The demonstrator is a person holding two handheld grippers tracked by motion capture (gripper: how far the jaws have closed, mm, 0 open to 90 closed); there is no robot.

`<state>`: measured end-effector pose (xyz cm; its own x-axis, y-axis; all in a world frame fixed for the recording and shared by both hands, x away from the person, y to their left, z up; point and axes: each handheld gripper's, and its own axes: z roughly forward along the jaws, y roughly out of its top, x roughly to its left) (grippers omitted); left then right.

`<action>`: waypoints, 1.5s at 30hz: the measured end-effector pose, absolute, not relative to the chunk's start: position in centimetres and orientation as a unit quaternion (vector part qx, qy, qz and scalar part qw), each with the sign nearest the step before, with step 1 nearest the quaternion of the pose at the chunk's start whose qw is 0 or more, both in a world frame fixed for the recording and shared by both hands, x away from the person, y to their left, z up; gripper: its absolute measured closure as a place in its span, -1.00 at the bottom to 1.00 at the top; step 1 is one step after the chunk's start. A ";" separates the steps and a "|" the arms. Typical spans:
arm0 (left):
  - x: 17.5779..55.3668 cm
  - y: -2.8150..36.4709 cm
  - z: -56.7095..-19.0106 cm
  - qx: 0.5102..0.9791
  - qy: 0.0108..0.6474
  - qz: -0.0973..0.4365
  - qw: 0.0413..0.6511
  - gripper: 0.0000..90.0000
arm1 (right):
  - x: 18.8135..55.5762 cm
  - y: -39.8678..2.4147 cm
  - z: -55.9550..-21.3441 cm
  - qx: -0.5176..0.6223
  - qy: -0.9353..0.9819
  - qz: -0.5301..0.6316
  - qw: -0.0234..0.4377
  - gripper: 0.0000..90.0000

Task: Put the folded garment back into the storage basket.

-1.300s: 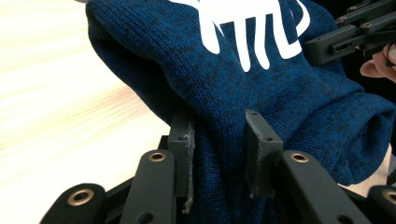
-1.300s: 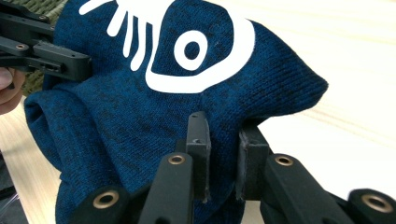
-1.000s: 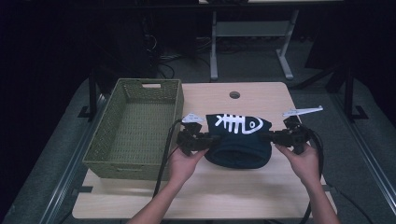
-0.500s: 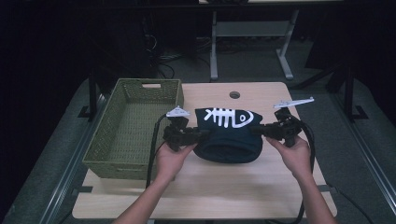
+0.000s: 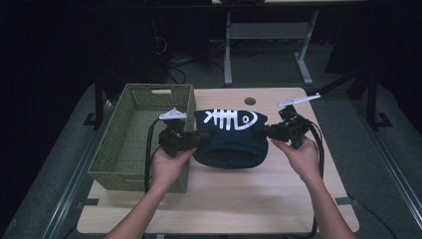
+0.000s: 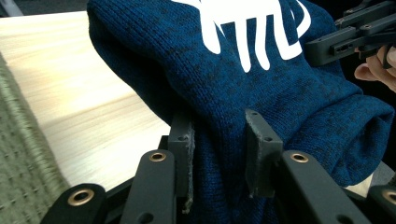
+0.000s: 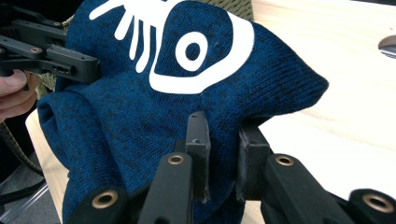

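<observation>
Hand-held grippers: I count two, one in each of my hands.
Left hand-held gripper [image 5: 203,140]: I have its two jaws pinched onto a fold of the hat at the hat's left edge; in the left gripper view [image 6: 218,154] dark blue knit is bunched between the two pads.
Right hand-held gripper [image 5: 263,131]: clamped the same way on the hat's right edge; in the right gripper view [image 7: 223,156] the knit is squeezed between its jaws.
Hat [image 5: 229,138]: one, dark blue knit with a single white fish-skeleton print on top. I hold it stretched between the two grippers over the middle of the desk, just right of the basket. I cannot tell whether its underside touches the wood.
Hat, close up [image 6: 261,84]: white rib strokes of the print show at the top, with the other gripper biting the far edge.
Hat, from the right [image 7: 154,93]: the fish head with its round eye faces the camera.
Basket [image 5: 124,144]: one, green, woven, rectangular, on the left part of the desk; my left hand [image 5: 169,167] lies over its right wall.
Right hand [image 5: 300,158]: over bare wood near the right edge.
Desk [image 5: 239,199]: one, light wood, with one round hole near the far edge.
</observation>
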<state>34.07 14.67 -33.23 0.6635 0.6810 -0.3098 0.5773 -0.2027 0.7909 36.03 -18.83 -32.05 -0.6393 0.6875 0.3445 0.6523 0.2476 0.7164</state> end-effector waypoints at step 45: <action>34.4 24.6 -30.1 0.759 0.444 0.087 0.469 0.51 | 39.3 -8.9 -29.7 0.382 0.792 0.476 -0.015 0.73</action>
<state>34.43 24.60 -30.12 0.5901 0.7555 -0.2846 0.5924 -0.1658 0.7884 39.28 -8.90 -29.74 -0.7080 0.5906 0.3872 0.6194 0.2559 0.7422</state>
